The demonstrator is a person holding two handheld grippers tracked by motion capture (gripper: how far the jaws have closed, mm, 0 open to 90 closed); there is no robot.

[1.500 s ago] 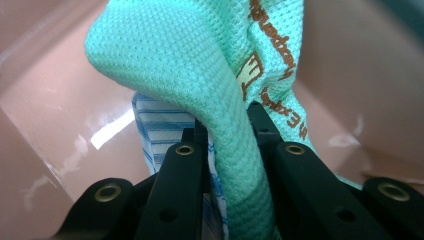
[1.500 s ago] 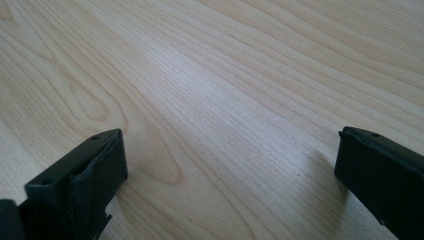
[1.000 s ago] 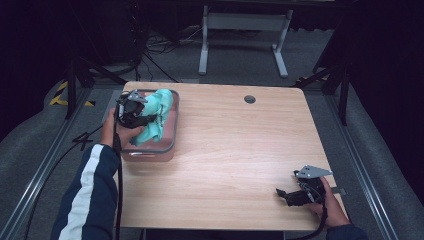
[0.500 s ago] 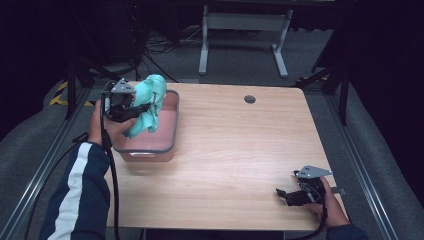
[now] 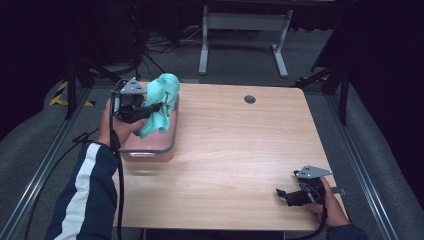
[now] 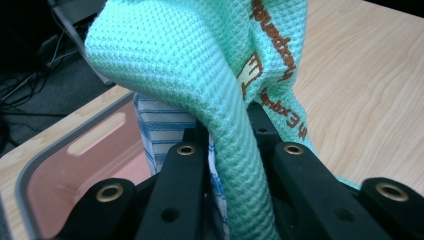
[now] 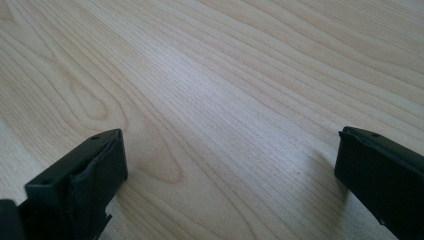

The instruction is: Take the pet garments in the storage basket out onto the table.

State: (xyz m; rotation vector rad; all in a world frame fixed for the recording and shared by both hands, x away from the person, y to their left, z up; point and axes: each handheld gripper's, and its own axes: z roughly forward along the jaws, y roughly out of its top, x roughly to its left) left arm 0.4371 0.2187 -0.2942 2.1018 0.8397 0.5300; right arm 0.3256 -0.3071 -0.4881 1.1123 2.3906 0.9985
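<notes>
Two black jaws of our left gripper point(image 6: 227, 165) are clamped on a fold of the mint-green waffle-weave cloth with brown lettering point(image 6: 200, 65), and a blue-and-white striped cloth point(image 6: 162, 135) is caught in the same pinch. From that pinch the green cloth bunches upward and drapes down over the pink plastic bin with a grey rim point(image 5: 150, 147), hanging above the bin's far end, clear of its floor as far as we can tell.

We judge the cloth light, soft and limp: it will sag, swing and fold wherever it is unsupported, and it will not slip easily from the pads thanks to its textured weave. A hold near an edge or corner would let it fall open, while this mid-fold grip keeps it bunched.

Well away from the bin, at the table's near right corner, our right gripper point(image 5: 295, 194) rests low with its jaws spread wide and nothing between them.

Only the left gripper view reveals the striped cloth and the printed lettering; the high view gives the cloth's height above the bin and the light wooden table point(image 5: 240, 150).
</notes>
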